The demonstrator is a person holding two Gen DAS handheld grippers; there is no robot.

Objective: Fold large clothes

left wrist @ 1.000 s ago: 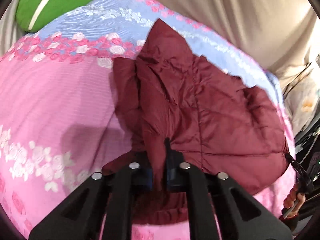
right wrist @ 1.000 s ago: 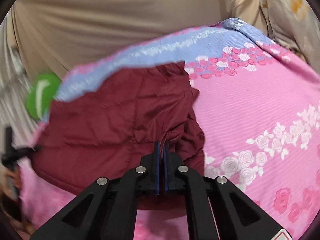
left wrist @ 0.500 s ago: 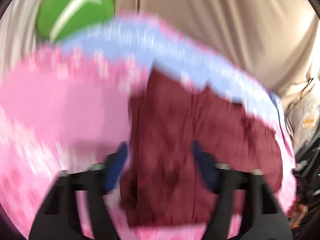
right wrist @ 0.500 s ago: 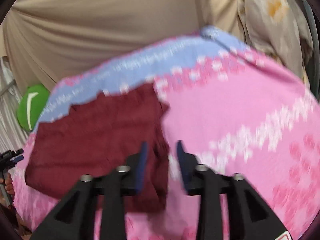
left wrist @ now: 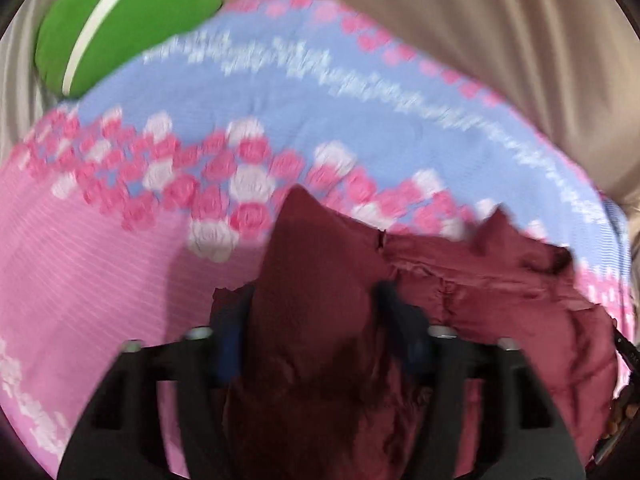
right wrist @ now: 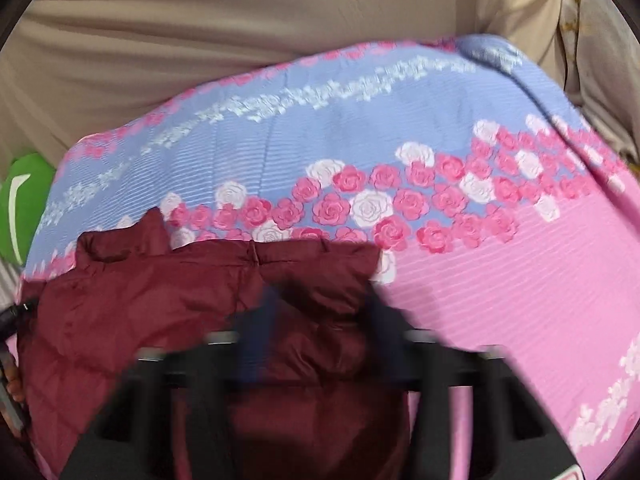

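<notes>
A maroon padded jacket (left wrist: pixel 500 312) (right wrist: pixel 140 312) lies bunched on a pink and blue floral bedspread (left wrist: pixel 100 260) (right wrist: pixel 500 280). My left gripper (left wrist: pixel 314 292) hovers over the jacket's left end. Its jaws stand apart and are closing, with a raised fold of jacket between them, and the pads are not clearly pressing it. My right gripper (right wrist: pixel 322 296) is over the jacket's right end. Its fingers are motion-blurred and apart, with a hump of jacket between them.
A green cushion (left wrist: pixel 120 28) (right wrist: pixel 20 208) rests at the bed's far left corner. Beige curtain (left wrist: pixel 480 20) (right wrist: pixel 200 40) hangs behind the bed. Bare bedspread stretches left of the jacket in the left wrist view and right of it in the right wrist view.
Both grippers were shut on jacket fabric a second ago. They let go, opened, and moved forward over the jacket's far ends. The jacket now lies lower and wider across the bed.
</notes>
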